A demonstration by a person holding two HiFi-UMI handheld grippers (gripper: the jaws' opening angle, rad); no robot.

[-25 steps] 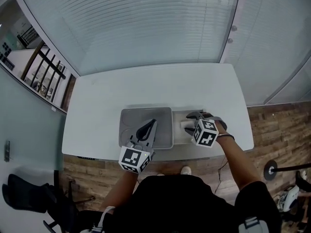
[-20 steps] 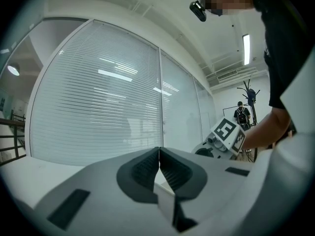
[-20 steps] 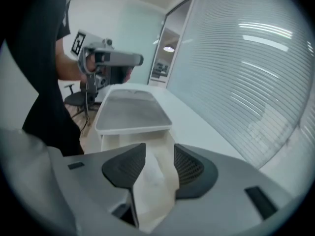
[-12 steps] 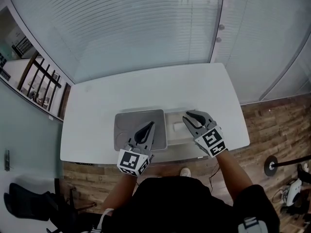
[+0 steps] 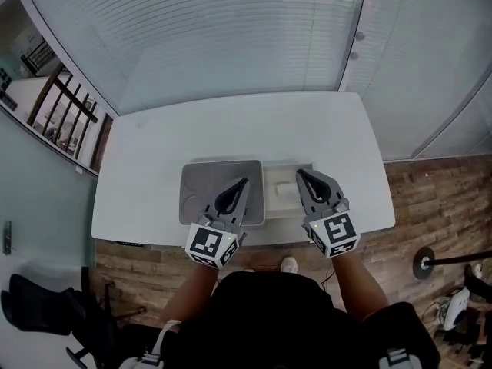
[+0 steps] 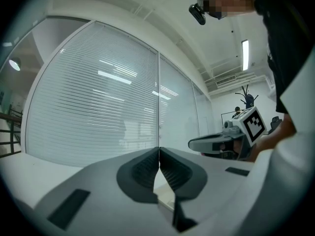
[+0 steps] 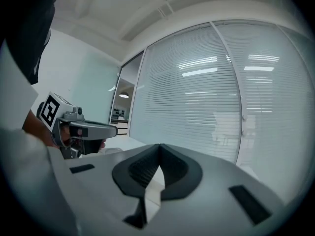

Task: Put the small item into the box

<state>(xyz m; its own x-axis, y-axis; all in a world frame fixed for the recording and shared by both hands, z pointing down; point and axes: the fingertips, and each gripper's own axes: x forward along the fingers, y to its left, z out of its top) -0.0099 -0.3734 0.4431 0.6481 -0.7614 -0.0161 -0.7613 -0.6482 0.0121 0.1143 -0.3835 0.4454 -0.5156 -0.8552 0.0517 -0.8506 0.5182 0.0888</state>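
Over the table [image 5: 231, 125], the left gripper [image 5: 244, 182] and right gripper [image 5: 300, 173], both closed empty, half-hide the tray [image 5: 198, 183] and box [image 5: 277, 179].

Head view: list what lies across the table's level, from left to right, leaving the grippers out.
White table → grey square box → white shallow tray → wood-plank floor.
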